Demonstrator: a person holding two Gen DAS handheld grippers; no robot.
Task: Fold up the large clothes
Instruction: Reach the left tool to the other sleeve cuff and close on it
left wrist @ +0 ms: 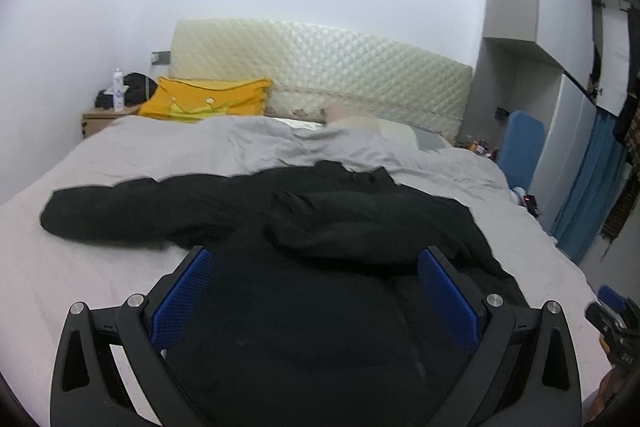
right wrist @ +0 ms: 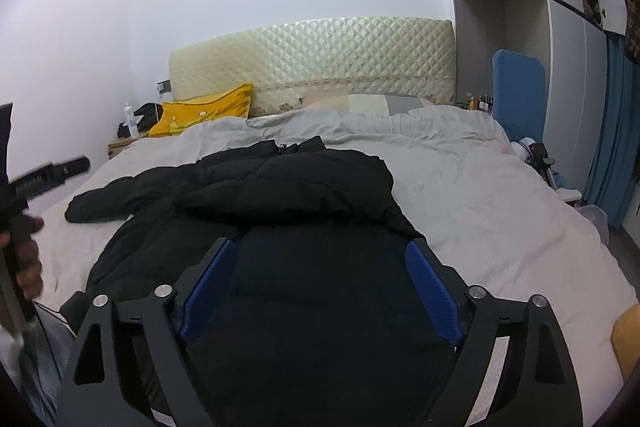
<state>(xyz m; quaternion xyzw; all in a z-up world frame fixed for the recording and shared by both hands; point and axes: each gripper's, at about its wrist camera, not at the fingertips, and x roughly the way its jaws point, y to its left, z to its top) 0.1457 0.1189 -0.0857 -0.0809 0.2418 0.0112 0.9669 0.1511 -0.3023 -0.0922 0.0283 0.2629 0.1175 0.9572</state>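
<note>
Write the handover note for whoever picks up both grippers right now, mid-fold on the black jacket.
Left gripper: jaws wide open, nothing clamped, hovering over the near part of the black jacket.
Right gripper: jaws wide open, also empty, over the jacket's near right side.
Jacket: lies on the grey bedspread, collar toward the headboard. One sleeve stretches out flat to the left; the other sleeve looks already folded across the chest.
Done: apparently the first sleeve fold.
Left: probably fold in the outstretched sleeve, then double the body over.
</note>
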